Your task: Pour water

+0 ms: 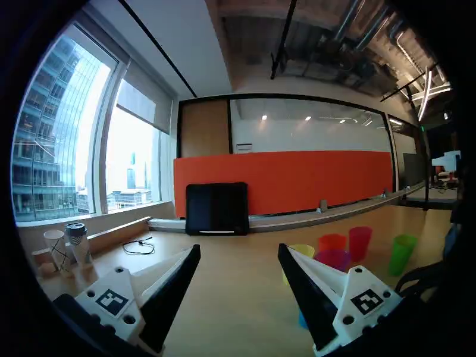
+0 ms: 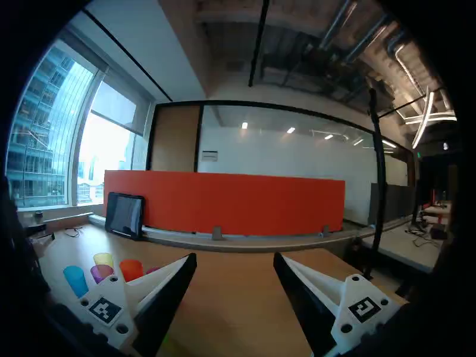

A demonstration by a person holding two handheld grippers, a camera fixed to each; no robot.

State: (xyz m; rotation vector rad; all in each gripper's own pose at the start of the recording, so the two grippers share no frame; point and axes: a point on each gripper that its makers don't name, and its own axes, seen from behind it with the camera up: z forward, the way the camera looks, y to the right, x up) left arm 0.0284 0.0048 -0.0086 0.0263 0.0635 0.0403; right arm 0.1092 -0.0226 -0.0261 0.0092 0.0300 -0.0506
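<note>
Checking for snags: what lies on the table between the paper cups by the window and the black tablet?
A loose black cable lies on the table between the paper cups and the tablet, in the left gripper view.

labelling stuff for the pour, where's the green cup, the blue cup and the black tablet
green cup (image 1: 403, 254), left gripper view, middle of its side wall
blue cup (image 2: 75, 281), right gripper view, middle of its side wall
black tablet (image 1: 216, 207), left gripper view, centre of its dark face

No legible text; wall sign (image 1: 244, 148) too small to read.
</note>
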